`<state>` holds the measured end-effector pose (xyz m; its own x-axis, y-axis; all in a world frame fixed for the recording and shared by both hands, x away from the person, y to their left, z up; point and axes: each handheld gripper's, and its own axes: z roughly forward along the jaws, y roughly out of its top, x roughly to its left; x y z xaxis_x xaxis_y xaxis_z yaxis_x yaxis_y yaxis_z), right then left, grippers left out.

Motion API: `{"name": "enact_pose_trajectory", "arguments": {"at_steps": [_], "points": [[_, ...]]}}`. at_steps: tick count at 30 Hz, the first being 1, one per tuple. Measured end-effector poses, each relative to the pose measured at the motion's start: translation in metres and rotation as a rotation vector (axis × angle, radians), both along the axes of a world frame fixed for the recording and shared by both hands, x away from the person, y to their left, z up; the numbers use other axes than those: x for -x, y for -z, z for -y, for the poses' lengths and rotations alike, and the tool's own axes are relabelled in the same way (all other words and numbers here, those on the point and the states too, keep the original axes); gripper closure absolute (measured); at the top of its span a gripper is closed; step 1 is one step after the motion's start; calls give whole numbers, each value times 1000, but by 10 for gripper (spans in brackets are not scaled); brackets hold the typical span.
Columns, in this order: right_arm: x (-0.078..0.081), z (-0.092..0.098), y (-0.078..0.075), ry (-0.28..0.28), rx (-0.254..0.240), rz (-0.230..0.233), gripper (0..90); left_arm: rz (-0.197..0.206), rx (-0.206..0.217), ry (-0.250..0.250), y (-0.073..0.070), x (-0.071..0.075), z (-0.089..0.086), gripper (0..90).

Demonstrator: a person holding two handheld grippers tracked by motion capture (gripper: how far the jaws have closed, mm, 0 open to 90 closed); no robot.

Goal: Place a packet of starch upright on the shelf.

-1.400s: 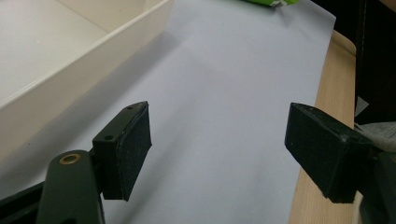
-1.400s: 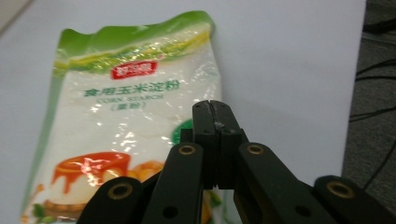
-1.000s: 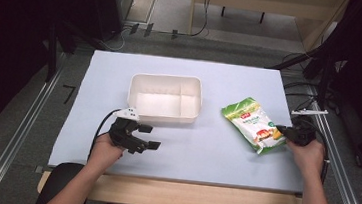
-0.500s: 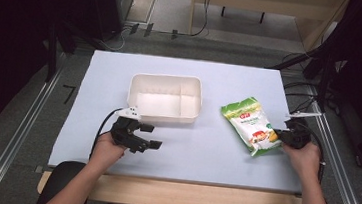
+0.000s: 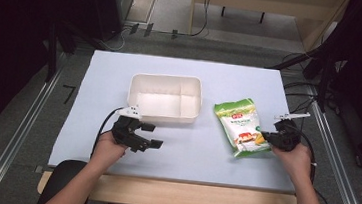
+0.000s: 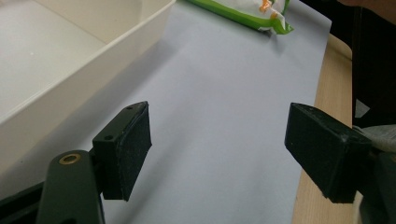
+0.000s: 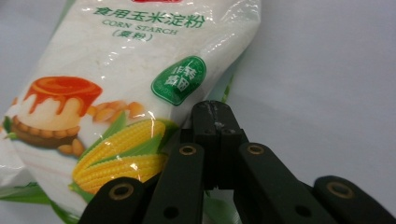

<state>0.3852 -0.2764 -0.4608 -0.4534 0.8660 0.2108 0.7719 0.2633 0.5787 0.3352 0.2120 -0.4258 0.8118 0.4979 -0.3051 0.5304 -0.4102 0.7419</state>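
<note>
A green and white corn starch bag [image 5: 241,124] lies flat on the pale blue mat, right of a white two-part tray [image 5: 166,78]. My right gripper [image 5: 265,136] is at the bag's right edge, its jaws pressed together on the bag's [image 7: 116,70] green seam in the right gripper view [image 7: 215,109]. My left gripper [image 5: 153,135] rests low over the mat just in front of the tray's left corner. Its jaws stand wide apart [image 6: 219,135] with only mat between them. The tray wall [image 6: 84,79] is on its left and the bag [image 6: 243,11] far ahead.
The mat [image 5: 189,153] covers a table with a wooden front edge [image 5: 170,194]. Metal rails run along both sides, and black cables trail off the right edge. The tray holds nothing.
My right gripper has slid left along the mat onto the bag's edge, and the bag has shifted slightly left. The left gripper has stayed where it was.
</note>
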Motion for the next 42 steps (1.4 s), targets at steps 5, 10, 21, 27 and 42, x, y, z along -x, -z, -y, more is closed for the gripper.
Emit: {"name": "enact_pose_trajectory", "arguments": {"at_steps": [5,10,21,27,42], "points": [[3,-9,-3,-26,-15,-22,900,1,0,-1,0,0,0,234],[9,-19,-5,-66,2,-12,900,2,1,-2,0,0,0,234],[2,-13,-24,5,18,82,848,1,-3,-4,0,0,0,234],[-8,-18,-31,20,4,110,786,2,-2,-6,0,0,0,234],[-51,-28,-20,60,-3,96,542,1,-4,-12,0,1,-1,234]]}}
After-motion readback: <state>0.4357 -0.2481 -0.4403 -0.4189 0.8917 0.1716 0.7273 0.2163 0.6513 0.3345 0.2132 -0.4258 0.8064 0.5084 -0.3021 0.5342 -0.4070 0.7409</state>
